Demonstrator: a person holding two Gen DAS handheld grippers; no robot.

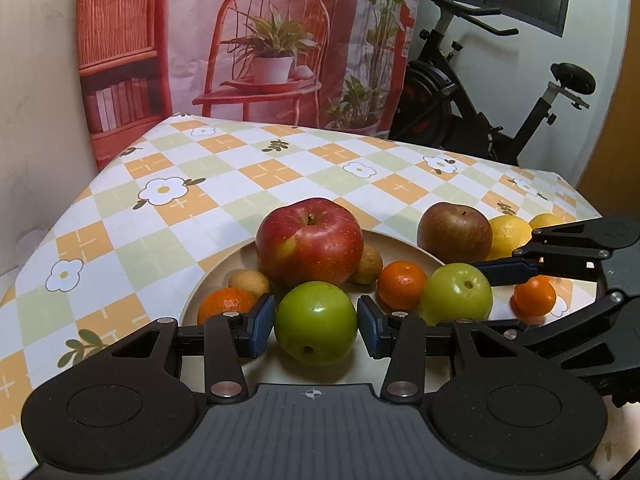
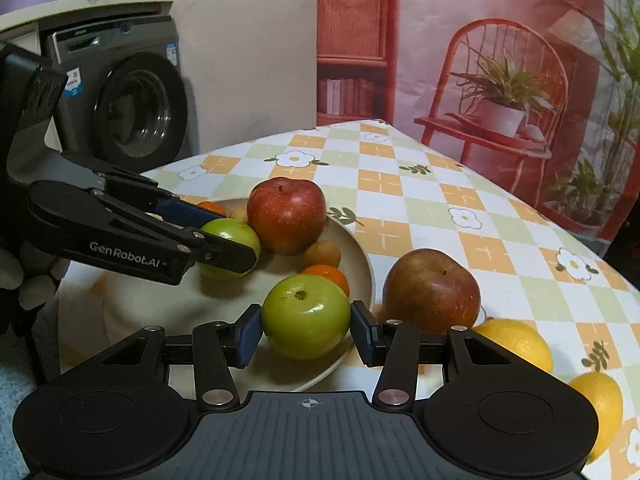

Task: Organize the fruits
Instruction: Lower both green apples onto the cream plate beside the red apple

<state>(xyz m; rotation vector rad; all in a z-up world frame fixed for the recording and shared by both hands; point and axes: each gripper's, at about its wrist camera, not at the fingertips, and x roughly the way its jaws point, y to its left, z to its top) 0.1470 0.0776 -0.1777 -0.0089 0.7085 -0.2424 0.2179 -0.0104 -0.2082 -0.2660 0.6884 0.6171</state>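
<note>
A beige plate holds a big red apple, two green apples, oranges and small brown fruits. My left gripper has its blue pads against one green apple on the plate's near side; it also shows in the right wrist view. My right gripper has its pads against the other green apple at the plate's edge. A dull red apple, two lemons and an orange lie on the tablecloth.
The checked tablecloth stretches back to a printed red backdrop. An exercise bike stands behind the table on the right. A washing machine stands beyond the table's far left edge.
</note>
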